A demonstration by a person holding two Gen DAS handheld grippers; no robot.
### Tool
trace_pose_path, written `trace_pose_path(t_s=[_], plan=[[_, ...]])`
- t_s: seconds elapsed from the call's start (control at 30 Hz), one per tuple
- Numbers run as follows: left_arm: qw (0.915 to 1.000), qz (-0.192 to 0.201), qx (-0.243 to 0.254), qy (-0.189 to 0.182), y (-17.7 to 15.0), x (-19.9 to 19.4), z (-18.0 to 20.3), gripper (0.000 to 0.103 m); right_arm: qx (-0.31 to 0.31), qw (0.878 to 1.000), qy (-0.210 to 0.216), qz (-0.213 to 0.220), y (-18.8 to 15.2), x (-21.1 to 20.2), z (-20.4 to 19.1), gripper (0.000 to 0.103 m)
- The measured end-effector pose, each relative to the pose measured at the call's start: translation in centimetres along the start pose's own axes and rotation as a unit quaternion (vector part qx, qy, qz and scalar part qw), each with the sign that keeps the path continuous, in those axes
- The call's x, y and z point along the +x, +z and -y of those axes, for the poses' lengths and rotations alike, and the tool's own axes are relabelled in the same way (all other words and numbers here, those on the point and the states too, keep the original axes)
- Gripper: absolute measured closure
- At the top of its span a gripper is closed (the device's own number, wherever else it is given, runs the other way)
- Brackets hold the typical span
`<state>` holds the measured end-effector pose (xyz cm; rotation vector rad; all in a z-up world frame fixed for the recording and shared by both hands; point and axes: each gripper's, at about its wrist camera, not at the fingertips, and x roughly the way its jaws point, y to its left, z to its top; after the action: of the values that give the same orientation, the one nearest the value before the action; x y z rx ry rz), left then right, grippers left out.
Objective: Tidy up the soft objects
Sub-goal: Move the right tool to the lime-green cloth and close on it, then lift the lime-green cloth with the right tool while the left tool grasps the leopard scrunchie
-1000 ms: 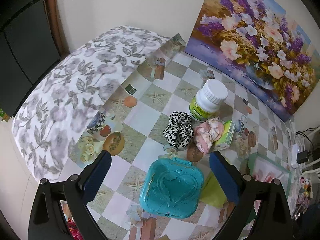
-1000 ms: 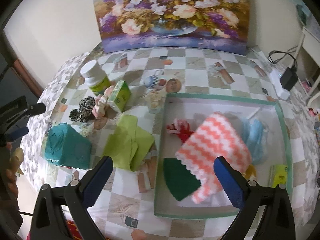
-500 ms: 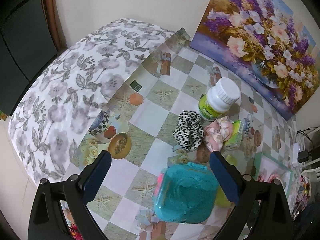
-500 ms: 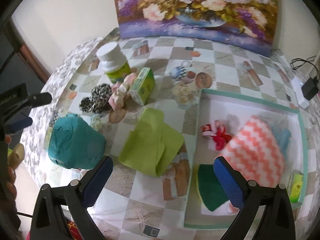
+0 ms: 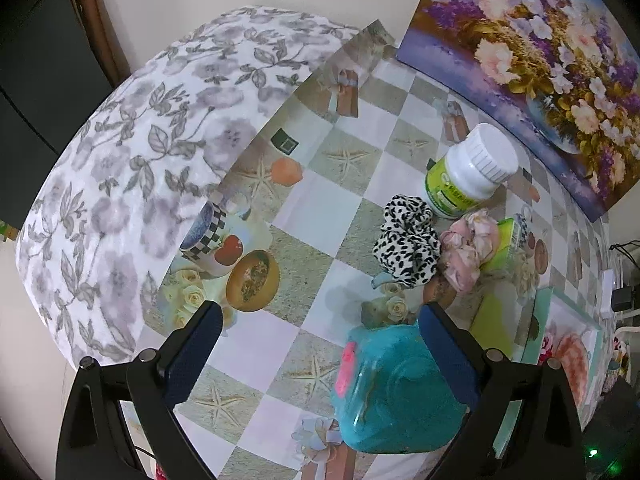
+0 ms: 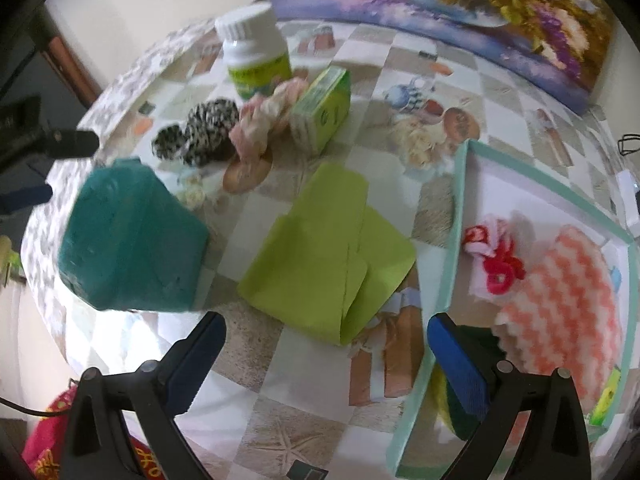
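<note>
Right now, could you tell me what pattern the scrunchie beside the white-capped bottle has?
The scrunchie is white with black leopard-like spots, clearest in the left wrist view.

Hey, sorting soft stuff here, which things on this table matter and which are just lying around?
For the job: green cloth, spotted scrunchie, pink scrunchie, tray, with a striped cloth already inside.

Lying about: pill bottle, green box, teal case, flower painting.

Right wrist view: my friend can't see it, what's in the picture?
A folded green cloth lies on a checkered table ahead of the open right gripper. Right of it, a tray holds a pink zigzag cloth; left stands a teal box.
</note>
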<state>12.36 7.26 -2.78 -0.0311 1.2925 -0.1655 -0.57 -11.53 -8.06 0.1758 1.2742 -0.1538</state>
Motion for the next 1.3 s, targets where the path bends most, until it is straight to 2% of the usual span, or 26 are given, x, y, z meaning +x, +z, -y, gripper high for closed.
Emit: trace_pose_path(t_s=[0.23,0.47,0.67,0.87,1.1,1.3], plan=[[0.9999,-0.014,-0.004,-0.006,0.7,0.7,-0.2,0.005,-0.013,1.0,-0.01,-0.019,0.0,2.0,-0.5,0.001],[0.9993,-0.029,0.004,-0.022,1.5,1.5,0.3,0.005,-0.025,0.999,-0.018,-0.017,0.6,3.1,-1.3,0.001],[0.9984,-0.045,0.011,-0.032,1.7,2.4,0.8,0.005,-0.017,1.0,-0.014,-0.021,1.1,4.4,-1.3,0.005],[0.9978,-0.053,0.006,-0.039,2.1,3.0,1.0,0.005,-0.008,1.0,-0.016,-0.006,2.6,4.4,-0.7,0.021],[0.9969,-0.062,0.011,-0.047,2.4,3.9,1.9,0.005,0.006,1.0,-0.01,0.006,3.6,4.1,0.5,0.046],[0.9964,-0.059,0.024,-0.055,3.3,4.4,2.9,0.007,0.012,1.0,-0.001,0.01,4.2,4.0,0.9,0.052]])
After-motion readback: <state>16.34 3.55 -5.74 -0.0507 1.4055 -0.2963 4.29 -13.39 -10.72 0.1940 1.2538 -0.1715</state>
